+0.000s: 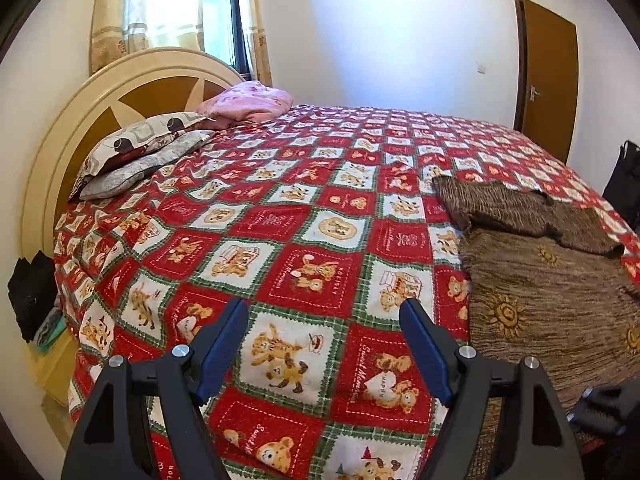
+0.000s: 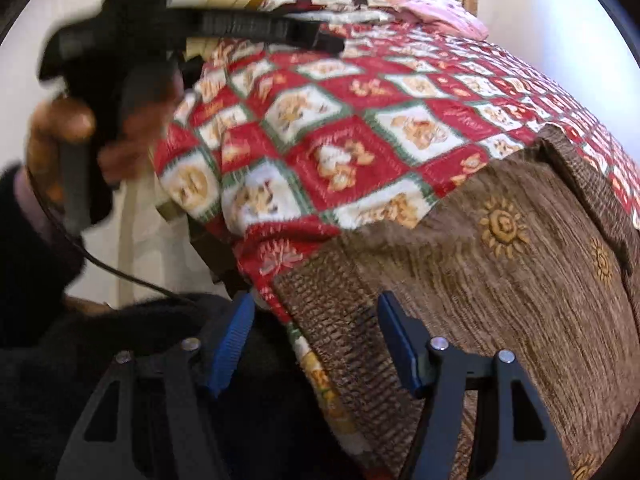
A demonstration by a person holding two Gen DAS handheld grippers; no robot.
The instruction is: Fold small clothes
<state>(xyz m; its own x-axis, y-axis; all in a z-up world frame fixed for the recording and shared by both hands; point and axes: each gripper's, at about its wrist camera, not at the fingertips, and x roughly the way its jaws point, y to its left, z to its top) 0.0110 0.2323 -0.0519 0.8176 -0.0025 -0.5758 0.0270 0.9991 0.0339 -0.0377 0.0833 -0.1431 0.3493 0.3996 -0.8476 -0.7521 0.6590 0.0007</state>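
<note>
A brown knit sweater (image 1: 552,292) with yellow sun motifs lies flat on the right side of the bed, one sleeve (image 1: 512,204) folded across its top. My left gripper (image 1: 324,308) hovers open over the bedspread (image 1: 304,220), left of the sweater, with nothing between its fingers. In the right wrist view the sweater (image 2: 500,280) reaches the bed's near edge. My right gripper (image 2: 316,300) is open there, its fingers either side of the ribbed hem corner (image 2: 340,320), pads not pressing on it. A hand holds the left gripper (image 2: 132,60), blurred, at the upper left.
The red, white and green teddy-bear bedspread covers the whole bed. Two pillows (image 1: 140,156) and a pink bundle (image 1: 248,104) lie by the round headboard (image 1: 80,120). A brown door (image 1: 548,76) stands at far right, and a black bag (image 1: 624,184) sits beyond the bed's right edge.
</note>
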